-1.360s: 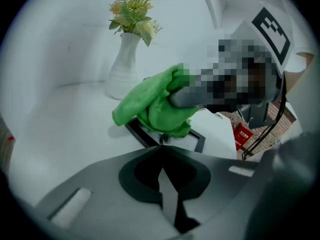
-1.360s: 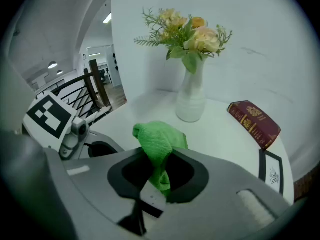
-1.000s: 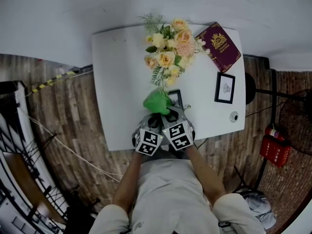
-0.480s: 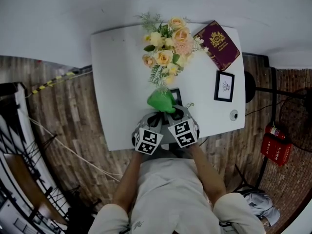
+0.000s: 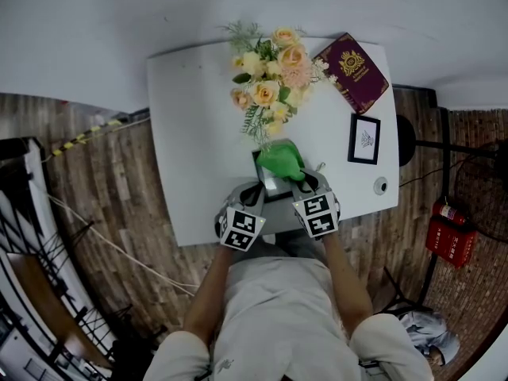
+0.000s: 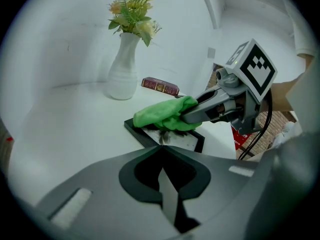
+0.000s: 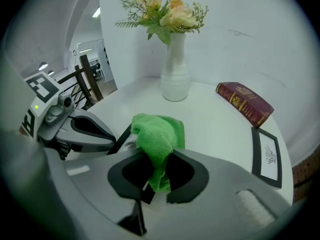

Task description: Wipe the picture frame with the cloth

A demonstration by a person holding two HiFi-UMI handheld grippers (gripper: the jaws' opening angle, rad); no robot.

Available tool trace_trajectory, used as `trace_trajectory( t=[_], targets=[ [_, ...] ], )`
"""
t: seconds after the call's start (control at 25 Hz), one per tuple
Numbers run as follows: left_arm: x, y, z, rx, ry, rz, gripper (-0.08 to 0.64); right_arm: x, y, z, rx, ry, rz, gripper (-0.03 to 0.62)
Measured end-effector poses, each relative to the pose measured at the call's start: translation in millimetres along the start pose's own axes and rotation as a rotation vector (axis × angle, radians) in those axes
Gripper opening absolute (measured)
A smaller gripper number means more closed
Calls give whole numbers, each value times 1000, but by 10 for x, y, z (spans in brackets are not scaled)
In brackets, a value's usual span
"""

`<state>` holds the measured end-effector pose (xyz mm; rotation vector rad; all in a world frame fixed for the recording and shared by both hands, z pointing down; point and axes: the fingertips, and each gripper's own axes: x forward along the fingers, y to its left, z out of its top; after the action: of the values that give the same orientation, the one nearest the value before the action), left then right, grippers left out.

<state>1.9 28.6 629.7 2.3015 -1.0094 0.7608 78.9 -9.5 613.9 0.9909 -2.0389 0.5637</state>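
Note:
A black picture frame (image 5: 265,182) lies flat on the white table (image 5: 190,133), close to its near edge. My left gripper (image 5: 255,190) is shut on the frame's near edge (image 6: 150,134). The green cloth (image 5: 282,161) rests on the frame's far right part, bunched, with my right gripper (image 5: 298,179) shut on it. In the right gripper view the cloth (image 7: 157,134) spills out from between the jaws, and the left gripper (image 7: 85,131) lies at the left. The left gripper view shows the cloth (image 6: 162,114) covering the frame's far side.
A white vase of flowers (image 5: 274,78) stands just beyond the frame. A maroon book (image 5: 355,73) lies at the far right corner, a second small black frame (image 5: 366,142) at the right edge, and a small round object (image 5: 382,188) near the right front corner.
My right gripper has swept the cloth to the right across the frame, baring the frame's left part. The left gripper has stayed where it was.

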Motion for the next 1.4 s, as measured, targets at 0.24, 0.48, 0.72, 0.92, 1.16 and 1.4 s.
trace_trajectory(
  t=[0.24, 0.48, 0.72, 0.92, 1.16, 1.4],
  targets=[
    [-2, -4, 4, 8, -4, -7, 20, -131, -293, -34, 23, -3, -87, 63],
    [4, -1, 19, 12, -9, -7, 21, -369, -283, 138, 31, -62, -114, 63],
    [-1, -7, 43, 18, -18, -13, 20, -460, 53, 285, 19, -109, -56, 63],
    [7, -5, 23, 18, -15, -12, 20, -340, 364, 237, 13, -93, 13, 63],
    [3, 3, 35, 28, -15, -14, 21, -211, 622, 143, 17, -64, 68, 63],
    [4, -10, 14, 25, -7, -16, 21, -145, 766, 4, 41, -32, 110, 63]
  ],
)
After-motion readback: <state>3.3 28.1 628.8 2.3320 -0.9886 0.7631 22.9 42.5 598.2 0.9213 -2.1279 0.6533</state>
